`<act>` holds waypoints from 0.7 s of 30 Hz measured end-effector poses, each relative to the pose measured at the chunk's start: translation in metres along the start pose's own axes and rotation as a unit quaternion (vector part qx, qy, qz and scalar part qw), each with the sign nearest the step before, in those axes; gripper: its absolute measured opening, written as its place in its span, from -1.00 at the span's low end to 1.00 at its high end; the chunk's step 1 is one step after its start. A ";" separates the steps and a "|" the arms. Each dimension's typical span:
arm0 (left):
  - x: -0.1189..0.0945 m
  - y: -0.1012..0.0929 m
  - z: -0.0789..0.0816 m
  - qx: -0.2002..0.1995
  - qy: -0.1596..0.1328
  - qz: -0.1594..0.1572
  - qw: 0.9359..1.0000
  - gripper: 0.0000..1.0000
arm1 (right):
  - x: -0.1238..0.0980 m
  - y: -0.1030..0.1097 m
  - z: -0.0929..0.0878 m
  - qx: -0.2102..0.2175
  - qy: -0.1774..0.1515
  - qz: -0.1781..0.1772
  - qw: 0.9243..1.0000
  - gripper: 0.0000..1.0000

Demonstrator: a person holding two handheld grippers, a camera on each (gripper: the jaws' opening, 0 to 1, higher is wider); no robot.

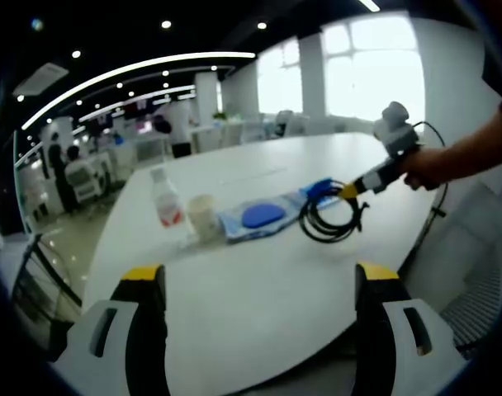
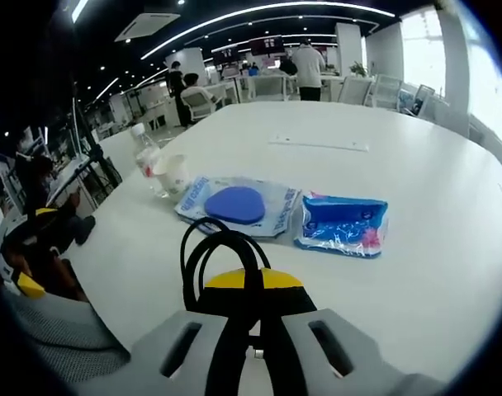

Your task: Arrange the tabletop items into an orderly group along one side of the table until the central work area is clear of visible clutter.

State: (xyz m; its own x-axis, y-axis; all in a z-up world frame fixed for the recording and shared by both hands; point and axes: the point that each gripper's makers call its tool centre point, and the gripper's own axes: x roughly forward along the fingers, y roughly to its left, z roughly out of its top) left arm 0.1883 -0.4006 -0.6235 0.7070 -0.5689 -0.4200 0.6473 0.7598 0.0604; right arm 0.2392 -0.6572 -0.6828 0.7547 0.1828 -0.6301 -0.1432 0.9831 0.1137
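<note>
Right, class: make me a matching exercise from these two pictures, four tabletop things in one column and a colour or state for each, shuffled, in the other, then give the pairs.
Things
1. black cable
2. water bottle
3. paper cup
4. blue packet

States
A. lies flat, to the right of the bag with the blue disc in the right gripper view
B. upright, clear, with a white cap
C. coiled, pinched in the right gripper
D. white, standing next to the bottle

Pairs: 1-C, 2-B, 3-D, 4-A

Glossy white table (image 2: 416, 165); crinkly plastic packet (image 2: 342, 224).
</note>
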 end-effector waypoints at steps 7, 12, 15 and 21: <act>0.000 0.000 -0.001 0.000 0.002 0.000 1.000 0.84 | 0.008 -0.016 -0.008 0.004 0.013 -0.014 1.000 -0.98; 0.001 0.000 -0.001 0.000 0.003 0.001 1.000 0.84 | 0.016 -0.026 -0.012 0.002 0.022 -0.023 0.999 -0.97; 0.001 0.000 -0.002 0.000 0.004 0.001 1.000 0.84 | 0.022 -0.032 -0.016 0.003 0.029 -0.029 0.999 -0.97; 0.002 0.001 -0.002 0.000 0.006 0.001 1.000 0.84 | 0.032 -0.041 -0.023 0.007 0.038 -0.039 0.998 -0.97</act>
State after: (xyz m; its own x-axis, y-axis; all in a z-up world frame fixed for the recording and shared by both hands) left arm 0.1894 -0.4002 -0.6264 0.7051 -0.5633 -0.4308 0.6453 0.7615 0.0606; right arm 0.2545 -0.6914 -0.7251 0.7125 0.1046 -0.6938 -0.0760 0.9945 0.0718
